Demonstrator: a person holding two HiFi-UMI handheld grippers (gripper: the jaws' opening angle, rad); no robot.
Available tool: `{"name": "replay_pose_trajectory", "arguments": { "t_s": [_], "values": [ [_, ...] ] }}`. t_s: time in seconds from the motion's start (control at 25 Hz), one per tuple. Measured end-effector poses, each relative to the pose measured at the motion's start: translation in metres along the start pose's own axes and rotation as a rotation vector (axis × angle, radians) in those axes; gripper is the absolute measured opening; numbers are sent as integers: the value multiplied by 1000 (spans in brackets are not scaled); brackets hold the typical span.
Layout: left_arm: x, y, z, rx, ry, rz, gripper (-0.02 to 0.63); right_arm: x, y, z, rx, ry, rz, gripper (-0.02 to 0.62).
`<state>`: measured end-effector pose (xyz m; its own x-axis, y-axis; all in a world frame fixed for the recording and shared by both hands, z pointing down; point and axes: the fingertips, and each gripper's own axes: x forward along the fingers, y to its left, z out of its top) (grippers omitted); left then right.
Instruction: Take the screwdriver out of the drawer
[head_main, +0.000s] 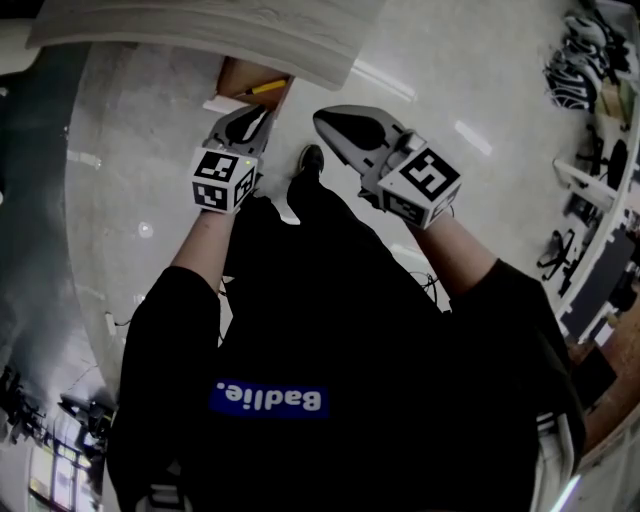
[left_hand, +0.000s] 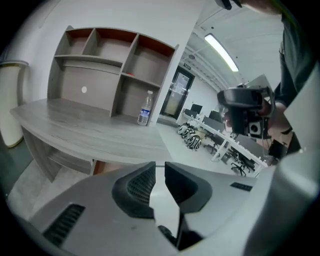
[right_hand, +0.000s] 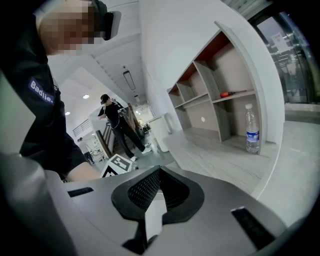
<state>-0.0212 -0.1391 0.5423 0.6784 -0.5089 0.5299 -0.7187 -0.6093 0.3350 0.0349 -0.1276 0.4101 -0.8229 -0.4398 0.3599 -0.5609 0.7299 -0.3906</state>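
In the head view an open brown drawer (head_main: 238, 78) juts out from under the grey desk top (head_main: 200, 30). A yellow-handled tool (head_main: 263, 88), likely the screwdriver, lies in it. My left gripper (head_main: 258, 118) hangs just in front of the drawer, a little short of the tool. Its jaws stand slightly apart with nothing between them, as the left gripper view (left_hand: 160, 167) shows. My right gripper (head_main: 325, 120) is to the right of the drawer, over the floor. In its own view (right_hand: 159, 171) its jaws are shut and empty.
A grey shelf unit (left_hand: 107, 70) and a water bottle (left_hand: 145, 108) stand on the desk. A small red-orange object (right_hand: 231, 93) lies on one shelf. Another person (right_hand: 114, 125) stands far off. Office desks and chairs (head_main: 590, 150) line the right side.
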Motion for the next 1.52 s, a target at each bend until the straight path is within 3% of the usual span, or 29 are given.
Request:
{"name": "replay_pose_trajectory", "arguments": {
  "t_s": [0.48,0.84,1.52],
  "values": [
    [59,58,-85,200,253,63,85,-1,-20,-29,51,12,-25,31],
    [97,77,-112,318,316,71,103,-3,-29,-43,70,6,-48,31],
    [144,111,-157,472,516,77,132,-5,-40,-60,91,-5,-90,31]
  ]
}}
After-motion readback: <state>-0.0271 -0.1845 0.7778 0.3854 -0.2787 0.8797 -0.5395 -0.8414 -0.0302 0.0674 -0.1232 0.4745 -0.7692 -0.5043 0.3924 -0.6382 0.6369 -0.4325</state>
